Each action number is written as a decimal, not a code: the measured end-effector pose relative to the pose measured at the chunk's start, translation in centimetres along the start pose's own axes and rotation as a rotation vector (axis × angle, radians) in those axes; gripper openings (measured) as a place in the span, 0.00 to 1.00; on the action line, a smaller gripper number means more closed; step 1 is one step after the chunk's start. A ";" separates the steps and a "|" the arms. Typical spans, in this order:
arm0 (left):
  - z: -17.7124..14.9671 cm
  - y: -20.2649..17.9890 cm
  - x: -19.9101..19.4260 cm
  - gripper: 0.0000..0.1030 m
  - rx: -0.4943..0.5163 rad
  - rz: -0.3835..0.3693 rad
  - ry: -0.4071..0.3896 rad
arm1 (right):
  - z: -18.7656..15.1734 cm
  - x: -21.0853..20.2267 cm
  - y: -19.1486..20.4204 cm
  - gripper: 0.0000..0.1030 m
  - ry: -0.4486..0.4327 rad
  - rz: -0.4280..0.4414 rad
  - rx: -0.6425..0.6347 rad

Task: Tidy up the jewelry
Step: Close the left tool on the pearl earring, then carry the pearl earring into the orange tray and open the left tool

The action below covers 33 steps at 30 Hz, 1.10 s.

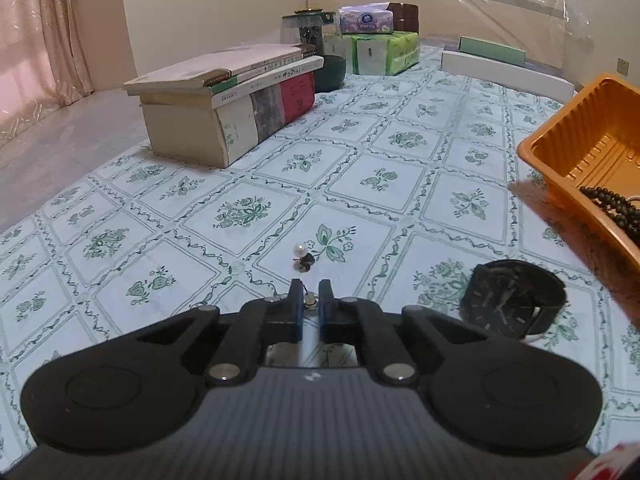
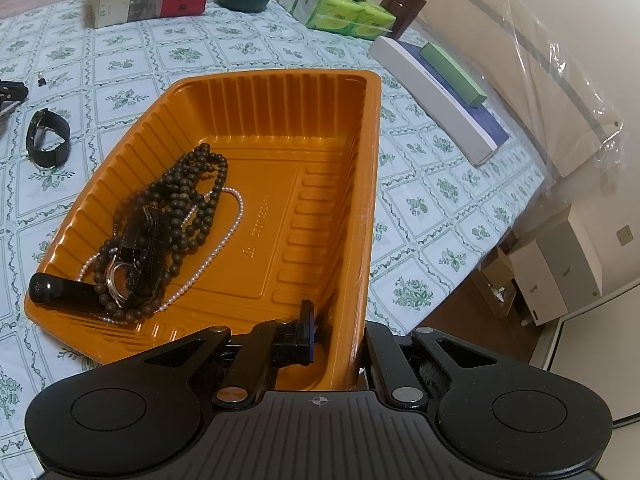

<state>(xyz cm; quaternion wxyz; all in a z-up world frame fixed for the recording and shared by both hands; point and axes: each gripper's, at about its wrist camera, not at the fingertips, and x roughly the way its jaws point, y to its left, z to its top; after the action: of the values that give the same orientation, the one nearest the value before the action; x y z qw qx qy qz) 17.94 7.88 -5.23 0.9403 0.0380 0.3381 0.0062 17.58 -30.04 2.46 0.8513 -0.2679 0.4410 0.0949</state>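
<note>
Orange tray as landmark, on the floral tablecloth. Inside, at its left end: dark bead necklace, thin pearl strand, a strapped piece with a silver ring, a black cylinder. Right gripper clamped on the tray's near right wall, one finger inside, the other outside. Left of the tray, on the cloth: black wristwatch; further left, a pearl earring. Just before that earring, left gripper closed narrow on a small pearl-like piece. Beyond the tray: stacked books, tissue packs.
</note>
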 end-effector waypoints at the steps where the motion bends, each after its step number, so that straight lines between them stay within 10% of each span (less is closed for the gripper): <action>1: 0.0 -0.2 -0.3 0.06 0.001 -0.001 -0.001 | 0.0 0.0 0.0 0.06 0.000 0.001 0.000; 33: 4.7 -16.8 -7.2 0.06 0.151 -0.402 -0.096 | -0.1 0.0 0.3 0.06 -0.012 0.005 -0.013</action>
<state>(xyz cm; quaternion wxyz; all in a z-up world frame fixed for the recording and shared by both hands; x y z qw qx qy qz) 15.10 -9.50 1.66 0.9320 0.0403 0.2934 -0.2088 17.43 -29.88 2.29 0.8520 -0.2716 0.4359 0.1015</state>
